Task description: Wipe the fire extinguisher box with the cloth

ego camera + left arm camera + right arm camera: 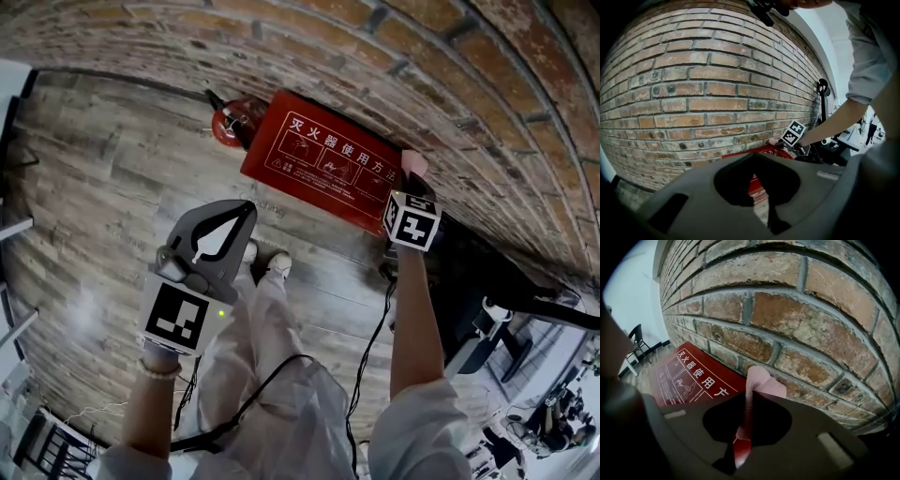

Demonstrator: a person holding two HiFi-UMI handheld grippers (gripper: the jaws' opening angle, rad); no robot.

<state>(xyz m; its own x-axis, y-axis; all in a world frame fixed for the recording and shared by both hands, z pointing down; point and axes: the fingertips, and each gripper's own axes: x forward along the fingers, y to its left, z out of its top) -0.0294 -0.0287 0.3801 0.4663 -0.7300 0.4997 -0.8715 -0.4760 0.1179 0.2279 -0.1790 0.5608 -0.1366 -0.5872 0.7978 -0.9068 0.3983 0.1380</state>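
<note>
The red fire extinguisher box (319, 159) with white printed instructions stands on the floor against the brick wall (441, 66). My right gripper (411, 187) is at the box's right end, shut on a pink cloth (413, 162). In the right gripper view the cloth (758, 380) sticks up between the shut jaws (747, 397), close to the bricks, with the box (689, 376) to the left. My left gripper (246, 210) hangs over the floor in front of the box, shut and holding nothing. Past its jaws (753, 155) the box (776, 151) shows.
A red fire extinguisher (228, 122) lies just left of the box. Black equipment (487, 291) and a cable (370, 347) are at the right. The person's shoes (277, 265) stand on the wooden floor. A black chair (636, 341) is further along the wall.
</note>
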